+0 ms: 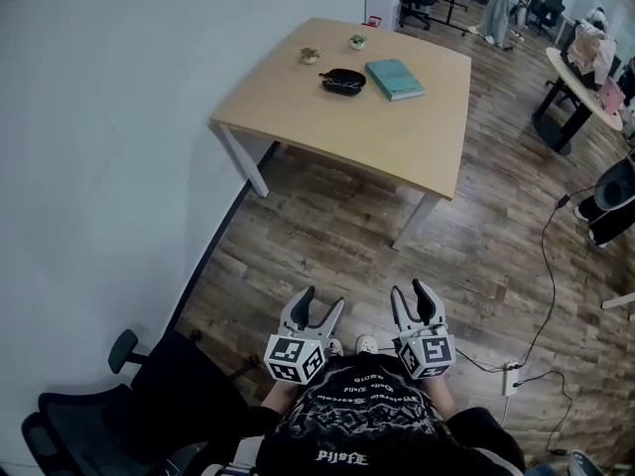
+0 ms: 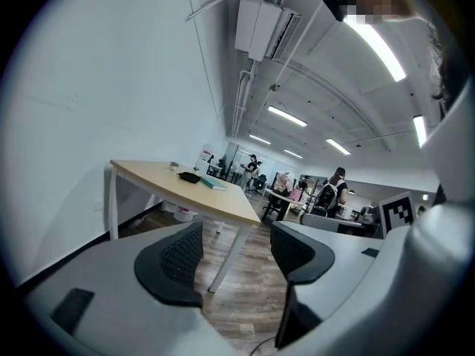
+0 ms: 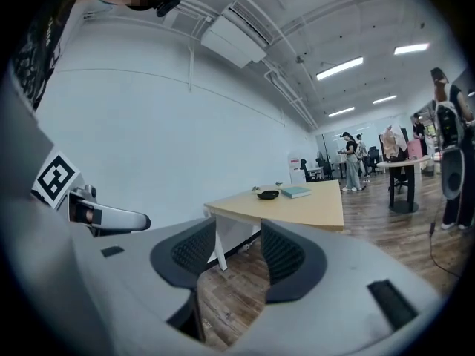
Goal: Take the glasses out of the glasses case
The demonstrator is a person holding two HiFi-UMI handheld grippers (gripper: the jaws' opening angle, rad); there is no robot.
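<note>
The wooden table [image 1: 397,137] stood well apart from the person and bore a teal book [image 1: 394,78], with the black glasses case [image 1: 343,81] just beside it. The left gripper [image 1: 321,301] and right gripper [image 1: 411,293] gaped wide and empty. A hasty one-sided reach might shove the unsteadied case against the book.

- Long ceiling light strips [image 2: 375,44] light the room brightly and evenly; in the left gripper view they burn out to plain white, with a pale sheen on the ceiling beside them.
- The head view is sharp at its middle. A soft, faint shadow lies under the tabletop [image 1: 397,127] on the wooden floor [image 1: 337,246], and straight edges bow toward the frame's borders.
- Both gripper views are heavily fisheye: a round picture with black corners and curved wall and ceiling lines.
- Close to the lens, the left hand-held gripper [image 2: 236,232] and the right hand-held gripper [image 3: 237,239] look soft and slightly out of focus, and the distant room stays clearer.
</note>
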